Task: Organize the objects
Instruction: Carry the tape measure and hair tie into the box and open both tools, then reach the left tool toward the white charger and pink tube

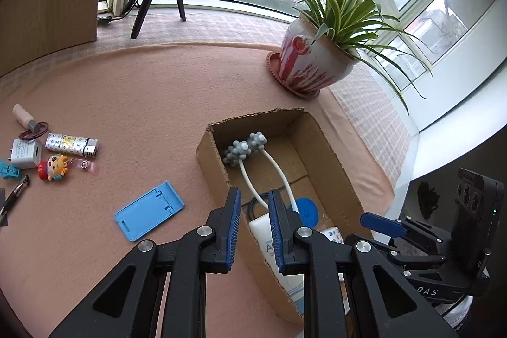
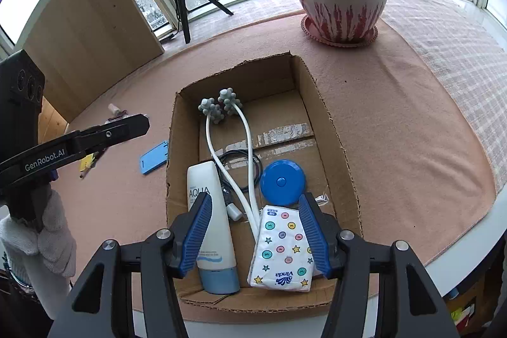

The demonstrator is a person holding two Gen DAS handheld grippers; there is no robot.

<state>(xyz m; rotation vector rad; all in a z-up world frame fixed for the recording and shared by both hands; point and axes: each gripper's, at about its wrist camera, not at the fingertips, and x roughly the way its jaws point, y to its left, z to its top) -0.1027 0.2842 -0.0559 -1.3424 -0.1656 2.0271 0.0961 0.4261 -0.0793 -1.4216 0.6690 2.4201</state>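
We are partway through packing loose things into the cardboard box (image 2: 320, 103) on the pink-covered counter (image 2: 412, 148). Already lying inside are a white tube (image 2: 210, 224), a blue round case (image 2: 282, 182), a white massager with grey knobbed ends (image 2: 221, 110), a dark cable and a pack of tissues (image 2: 282, 249) at the near end.

We are hovering the right tool (image 2: 255, 238) over that near end, its jaws standing fairly wide on either side of the tissue pack; the right pad looks close to the pack's edge, but we judge nothing is gripped, as if the pack is just being set down.

We are holding the left tool (image 1: 255, 227) above the box's near left wall with only a narrow gap between its pads and nothing between them.

Well apart on the left of the counter, things are still waiting: a blue phone stand (image 1: 149, 211) nearest the box, then a patterned lighter (image 1: 71, 144), a white charger (image 1: 25, 152), a little doll keyring (image 1: 54, 167) and a small bottle (image 1: 23, 116).

Next, we judge, the left tool needs to swing left, open wider and come down on the flat phone stand, a low thing that calls for pinching across its edges.
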